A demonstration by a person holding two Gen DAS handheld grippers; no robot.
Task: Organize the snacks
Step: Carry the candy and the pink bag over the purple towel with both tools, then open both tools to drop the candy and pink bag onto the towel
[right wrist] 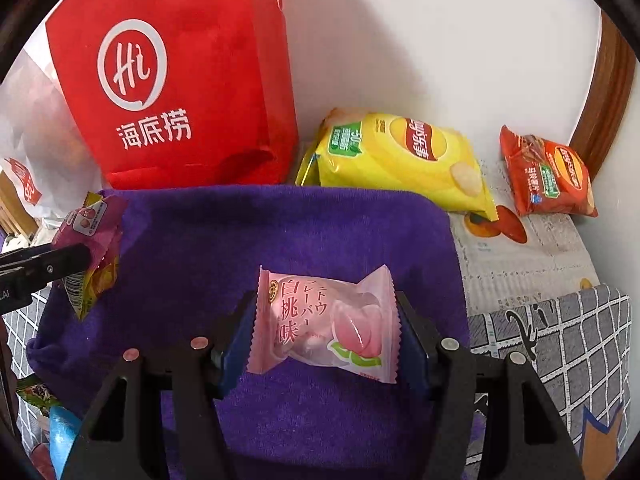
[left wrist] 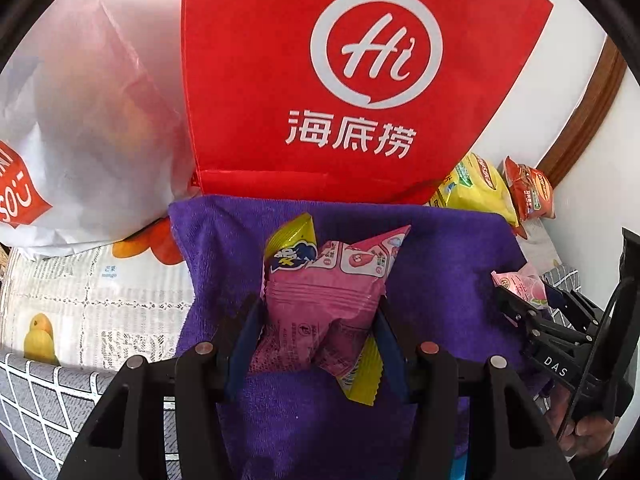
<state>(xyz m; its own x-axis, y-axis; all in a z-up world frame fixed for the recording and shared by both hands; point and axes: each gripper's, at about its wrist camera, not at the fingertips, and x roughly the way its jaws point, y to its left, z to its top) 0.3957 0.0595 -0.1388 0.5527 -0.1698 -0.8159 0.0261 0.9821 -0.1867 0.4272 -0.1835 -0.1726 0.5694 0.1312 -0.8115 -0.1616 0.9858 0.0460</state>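
Note:
My left gripper [left wrist: 318, 320] is shut on a pink and yellow snack packet [left wrist: 324, 296], held just above the purple towel [left wrist: 248, 248]. That same packet [right wrist: 90, 240] shows at the left of the right wrist view. My right gripper [right wrist: 326, 332] is shut on a pale pink peach-flavour packet [right wrist: 324, 324], also over the purple towel [right wrist: 240, 232]. In the left wrist view the right gripper's black frame and its peach packet [left wrist: 524, 284] sit at the right edge. Both packets are pinched between blue pads.
A red paper bag [left wrist: 320, 80] [right wrist: 180, 80] stands behind the towel, with a white plastic bag [left wrist: 80, 120] to its left. A yellow crisps bag [right wrist: 400, 156] and an orange crisps bag [right wrist: 548, 176] lie at the back right by the wall. More wrappers [right wrist: 44, 400] lie lower left.

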